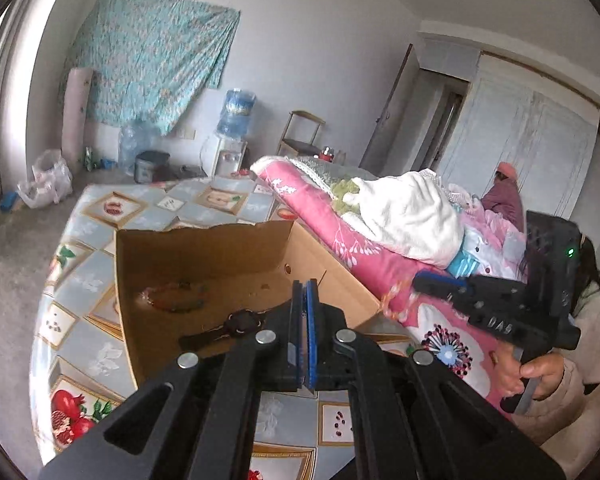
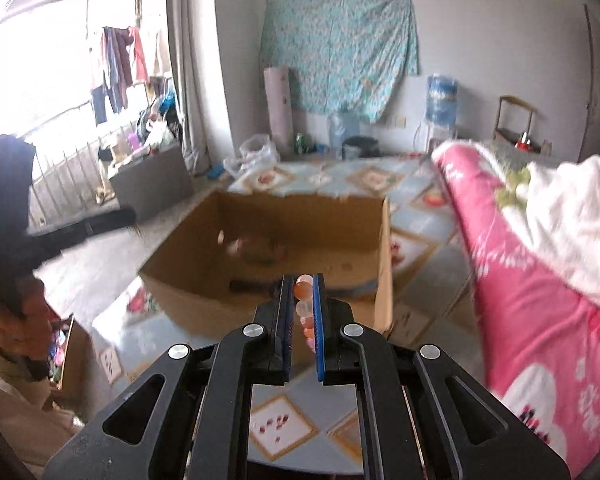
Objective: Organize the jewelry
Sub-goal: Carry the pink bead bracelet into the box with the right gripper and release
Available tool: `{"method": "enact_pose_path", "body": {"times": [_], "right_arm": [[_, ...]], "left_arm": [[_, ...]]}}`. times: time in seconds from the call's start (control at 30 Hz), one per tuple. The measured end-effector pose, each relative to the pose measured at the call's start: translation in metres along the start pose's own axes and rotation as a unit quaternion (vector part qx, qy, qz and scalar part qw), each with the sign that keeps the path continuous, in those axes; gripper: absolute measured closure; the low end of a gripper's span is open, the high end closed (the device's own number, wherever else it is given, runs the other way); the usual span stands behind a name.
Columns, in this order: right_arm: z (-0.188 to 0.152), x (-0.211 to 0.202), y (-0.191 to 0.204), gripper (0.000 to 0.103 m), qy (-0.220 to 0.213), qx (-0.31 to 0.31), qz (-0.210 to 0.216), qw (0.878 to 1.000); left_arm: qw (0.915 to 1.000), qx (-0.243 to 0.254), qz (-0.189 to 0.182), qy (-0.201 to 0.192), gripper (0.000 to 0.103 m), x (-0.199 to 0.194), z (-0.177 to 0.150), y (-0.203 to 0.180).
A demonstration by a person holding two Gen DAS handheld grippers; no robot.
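An open cardboard box (image 1: 204, 252) (image 2: 340, 220) stands on the patterned table. Inside it lie a beaded bracelet (image 1: 172, 298) (image 2: 260, 250) and a dark wristwatch (image 1: 236, 324) (image 2: 252, 286). My left gripper (image 1: 305, 292) hovers above the box's near edge, its blue pads pressed together with nothing between them. My right gripper (image 2: 303, 286) is shut on a string of pink and orange beads (image 2: 305, 304), held above the box's near wall. The right gripper (image 1: 432, 280) also shows at the right of the left wrist view, in a person's hand (image 1: 540, 372).
A tablecloth with fruit prints (image 1: 84, 280) (image 2: 284, 420) covers the table. A pile of pink and white bedding (image 1: 380, 216) (image 2: 532, 240) lies along the right of the box. A water dispenser (image 1: 232, 136) and bags stand by the far wall.
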State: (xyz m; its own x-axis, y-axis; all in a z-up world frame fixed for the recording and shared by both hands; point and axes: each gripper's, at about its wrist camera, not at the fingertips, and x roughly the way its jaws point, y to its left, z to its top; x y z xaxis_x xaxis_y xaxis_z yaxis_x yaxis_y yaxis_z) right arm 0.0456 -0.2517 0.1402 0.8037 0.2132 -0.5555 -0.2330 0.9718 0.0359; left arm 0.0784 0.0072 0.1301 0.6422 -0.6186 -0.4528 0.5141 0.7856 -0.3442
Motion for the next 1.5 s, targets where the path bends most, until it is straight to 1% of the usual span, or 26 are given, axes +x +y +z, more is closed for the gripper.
{"method": "enact_pose_path", "body": {"times": [0.1, 0.17, 0.27, 0.43, 0.53, 0.67, 0.93, 1.03, 1.17, 1.27, 1.3, 1.37, 1.4, 1.43, 1.5], "right_arm": [[0.012, 0.011, -0.007, 0.096, -0.003, 0.01, 0.003, 1.0], [0.016, 0.021, -0.011, 0.096, 0.002, 0.018, 0.009, 1.0], [0.017, 0.045, -0.018, 0.096, 0.018, 0.032, 0.021, 0.999], [0.019, 0.081, -0.025, 0.096, 0.051, 0.043, 0.036, 0.997], [0.019, 0.099, -0.03, 0.096, 0.07, 0.046, 0.042, 0.996], [0.016, 0.119, -0.037, 0.096, 0.098, 0.056, 0.048, 0.992], [0.01, 0.128, -0.039, 0.096, 0.132, 0.054, 0.052, 0.988], [0.009, 0.13, -0.039, 0.096, 0.141, 0.054, 0.054, 0.987], [0.005, 0.132, -0.038, 0.096, 0.155, 0.054, 0.055, 0.985], [0.004, 0.135, -0.038, 0.096, 0.167, 0.058, 0.063, 0.982], [0.003, 0.135, -0.038, 0.096, 0.173, 0.057, 0.061, 0.981], [0.002, 0.137, -0.038, 0.095, 0.188, 0.051, 0.049, 0.98], [0.002, 0.136, -0.039, 0.095, 0.19, 0.049, 0.028, 0.98], [0.002, 0.134, -0.04, 0.091, 0.189, 0.044, 0.01, 0.981], [0.004, 0.126, -0.042, 0.091, 0.179, 0.041, -0.007, 0.983]], "left_arm": [[0.9994, -0.025, -0.011, 0.023, 0.102, 0.013, 0.006, 0.016], [0.998, -0.041, -0.02, 0.043, 0.102, 0.025, 0.007, 0.025], [0.9949, -0.061, -0.016, 0.079, 0.102, 0.046, 0.006, 0.039], [0.9864, -0.081, 0.025, 0.141, 0.102, 0.081, -0.003, 0.063], [0.9774, -0.095, 0.048, 0.183, 0.101, 0.101, -0.011, 0.078], [0.9687, -0.106, 0.067, 0.214, 0.101, 0.113, -0.018, 0.091], [0.9666, -0.094, 0.08, 0.225, 0.1, 0.117, -0.017, 0.089], [0.967, -0.093, 0.077, 0.225, 0.096, 0.117, -0.015, 0.088], [0.9682, -0.079, 0.084, 0.222, 0.089, 0.116, -0.016, 0.083], [0.9699, -0.074, 0.085, 0.216, 0.081, 0.114, -0.015, 0.079], [0.9707, -0.073, 0.085, 0.212, 0.079, 0.113, -0.015, 0.078], [0.9726, -0.069, 0.087, 0.204, 0.07, 0.112, -0.013, 0.075], [0.9735, -0.067, 0.087, 0.2, 0.067, 0.11, -0.013, 0.074], [0.9742, -0.065, 0.088, 0.197, 0.065, 0.109, -0.012, 0.073], [0.9755, -0.061, 0.093, 0.189, 0.06, 0.106, -0.011, 0.071]]}}
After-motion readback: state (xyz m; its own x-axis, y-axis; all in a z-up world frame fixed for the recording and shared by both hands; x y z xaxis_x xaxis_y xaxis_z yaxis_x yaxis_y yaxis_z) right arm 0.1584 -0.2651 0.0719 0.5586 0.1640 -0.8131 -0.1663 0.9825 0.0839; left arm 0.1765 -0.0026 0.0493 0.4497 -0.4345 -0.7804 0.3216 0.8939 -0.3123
